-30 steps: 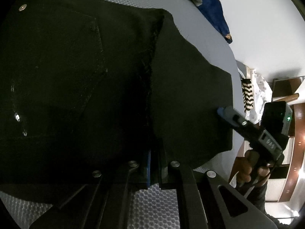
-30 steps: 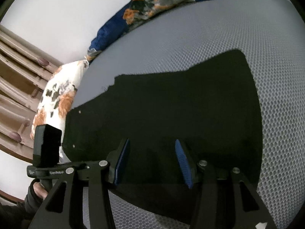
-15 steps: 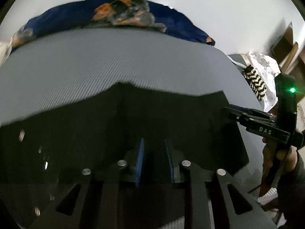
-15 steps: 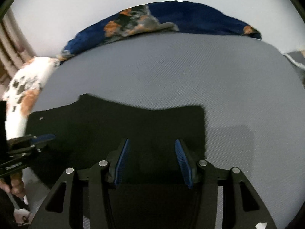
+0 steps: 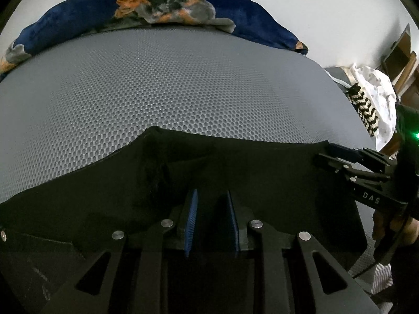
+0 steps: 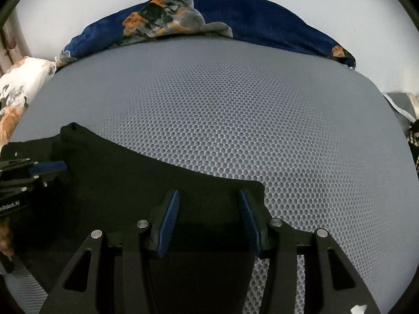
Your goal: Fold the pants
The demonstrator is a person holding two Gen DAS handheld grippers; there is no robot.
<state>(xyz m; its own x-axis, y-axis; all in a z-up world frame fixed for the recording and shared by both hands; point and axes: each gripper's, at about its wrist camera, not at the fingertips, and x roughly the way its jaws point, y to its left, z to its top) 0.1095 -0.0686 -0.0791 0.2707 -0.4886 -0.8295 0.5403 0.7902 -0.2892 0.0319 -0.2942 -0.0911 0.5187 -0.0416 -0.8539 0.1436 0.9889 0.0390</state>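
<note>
Black pants (image 5: 262, 170) lie folded flat on a grey mesh mattress (image 5: 183, 91). In the left wrist view my left gripper (image 5: 211, 196) hovers over their near part, jaws a narrow gap apart, with no cloth pinched between the blue pads. My right gripper (image 6: 209, 196) stands open wider over the pants' (image 6: 117, 178) right corner, with nothing between its fingers. Each gripper shows in the other's view: the right gripper (image 5: 337, 151) at the pants' right edge, the left gripper (image 6: 49, 167) over their left part.
A dark blue floral blanket (image 5: 170, 0) is bunched along the far edge of the mattress (image 6: 235, 104). A white floral pillow (image 6: 15, 91) lies at the left. A pile of white cloth (image 5: 377, 96) sits at the right. A hand (image 5: 385, 225) holds the right gripper.
The left gripper was shut on the pants' fabric and has let go, its jaws now slightly apart. Both views have swung from looking down on the pants to facing the far blanket.
</note>
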